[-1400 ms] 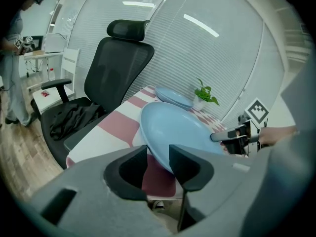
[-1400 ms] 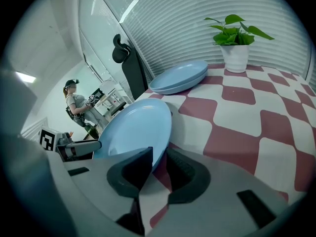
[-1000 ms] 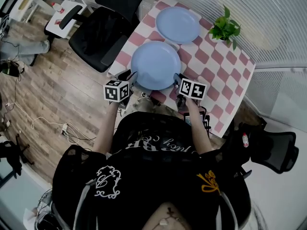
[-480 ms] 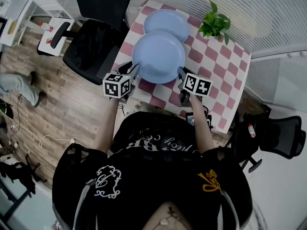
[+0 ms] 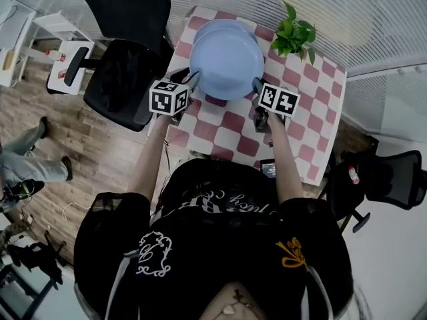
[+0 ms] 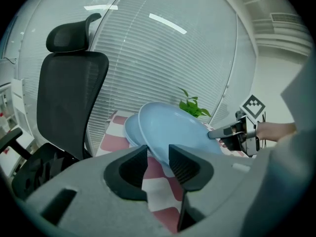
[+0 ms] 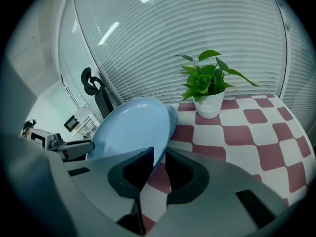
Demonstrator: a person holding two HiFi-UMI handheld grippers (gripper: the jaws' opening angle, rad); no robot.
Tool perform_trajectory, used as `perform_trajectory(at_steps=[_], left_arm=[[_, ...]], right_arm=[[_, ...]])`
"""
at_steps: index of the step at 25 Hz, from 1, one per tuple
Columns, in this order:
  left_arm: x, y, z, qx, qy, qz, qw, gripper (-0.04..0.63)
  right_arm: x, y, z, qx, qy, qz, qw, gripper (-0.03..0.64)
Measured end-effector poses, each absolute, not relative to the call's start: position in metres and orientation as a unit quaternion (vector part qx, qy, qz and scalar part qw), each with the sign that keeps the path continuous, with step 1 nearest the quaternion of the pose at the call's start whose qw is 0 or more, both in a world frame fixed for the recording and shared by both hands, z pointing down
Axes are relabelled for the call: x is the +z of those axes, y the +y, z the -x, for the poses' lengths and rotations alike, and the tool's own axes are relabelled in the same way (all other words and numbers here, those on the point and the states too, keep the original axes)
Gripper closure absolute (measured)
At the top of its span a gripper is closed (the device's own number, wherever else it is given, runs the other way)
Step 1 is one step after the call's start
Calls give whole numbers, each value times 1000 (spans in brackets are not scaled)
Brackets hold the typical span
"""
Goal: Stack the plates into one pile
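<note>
The table [image 5: 293, 122] is the biggest thing in front of me, covered in red and white checks, with its far edge against slatted blinds. To my left of it stands a black office chair [image 5: 120, 79] on the wooden floor.

At the far left part of the table I hold the upper plate [image 5: 227, 62], a wide pale blue one, between both tools. It sits over the lower plate [image 5: 223, 23], which is the same blue and rests on the checks. From the head view only a thin crescent of the lower one shows past the far rim of the one I carry. I cannot tell whether the two touch.

A potted plant [image 5: 293, 35] in a small white pot stands on the table just to the right of the plates, apart from them.

My left gripper [image 5: 192, 82] has its fingers pinching the upper plate's left rim, with the edge running between the two dark pads. My right gripper [image 5: 257, 89] pinches the opposite rim the same way, the blue edge caught in the narrow gap between its pads. Each tool carries its marker cube, left [image 5: 168, 99] and right [image 5: 278, 100], just behind the jaws.
</note>
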State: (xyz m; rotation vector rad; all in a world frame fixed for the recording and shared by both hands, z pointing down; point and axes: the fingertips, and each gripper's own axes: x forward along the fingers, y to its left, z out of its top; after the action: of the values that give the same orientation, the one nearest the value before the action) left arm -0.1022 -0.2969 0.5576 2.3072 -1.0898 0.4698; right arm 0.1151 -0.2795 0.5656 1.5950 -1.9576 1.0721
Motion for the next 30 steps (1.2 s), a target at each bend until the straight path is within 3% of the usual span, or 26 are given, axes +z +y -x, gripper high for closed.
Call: perform_trajectory(at_steps=[18, 30], left_arm=[[594, -355, 80, 204, -377, -847, 314, 451], [605, -380, 88, 244, -397, -834, 295, 442]], right_arm=[[596, -327, -137, 412, -658, -589, 223, 545], [599, -362, -129, 402, -669, -583, 225, 543]])
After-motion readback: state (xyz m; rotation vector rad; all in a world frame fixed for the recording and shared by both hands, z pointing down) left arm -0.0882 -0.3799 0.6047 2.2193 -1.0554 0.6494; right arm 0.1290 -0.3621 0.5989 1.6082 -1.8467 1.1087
